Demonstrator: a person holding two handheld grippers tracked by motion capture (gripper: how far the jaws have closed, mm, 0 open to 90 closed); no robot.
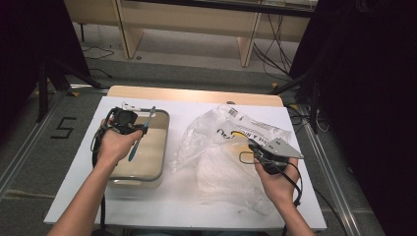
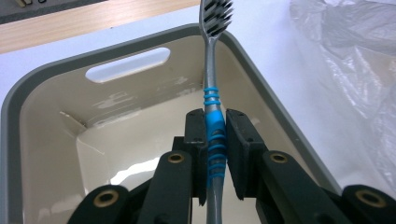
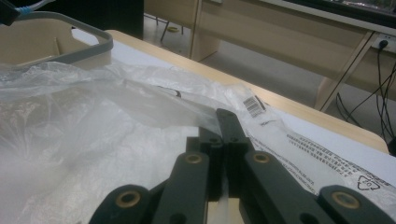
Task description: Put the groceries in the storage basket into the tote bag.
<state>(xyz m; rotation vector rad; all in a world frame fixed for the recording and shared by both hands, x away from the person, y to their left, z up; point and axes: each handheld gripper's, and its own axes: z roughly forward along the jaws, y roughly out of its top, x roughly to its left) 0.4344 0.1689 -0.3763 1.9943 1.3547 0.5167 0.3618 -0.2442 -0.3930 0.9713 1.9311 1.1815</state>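
My left gripper (image 2: 215,126) is shut on a grey and blue toothbrush (image 2: 212,93), gripping its blue-ribbed handle. The bristle head points away, over the far rim of a cream bin with a grey rim (image 2: 56,74). In the high view the left gripper (image 1: 129,124) holds the toothbrush (image 1: 140,135) above the bin (image 1: 162,147) at the left. My right gripper (image 3: 223,122) is shut on the edge of a clear plastic bag (image 3: 93,107) with printed text. That bag (image 1: 216,147) lies crumpled at centre-right of the white mat, with the right gripper (image 1: 255,146) at its right side.
A white mat (image 1: 187,201) covers the wooden table (image 1: 196,96). The bin has a slot handle (image 2: 128,65) in its far wall. Beyond the table are wooden bench legs (image 1: 248,42), cables on the floor and dark curtains at both sides.
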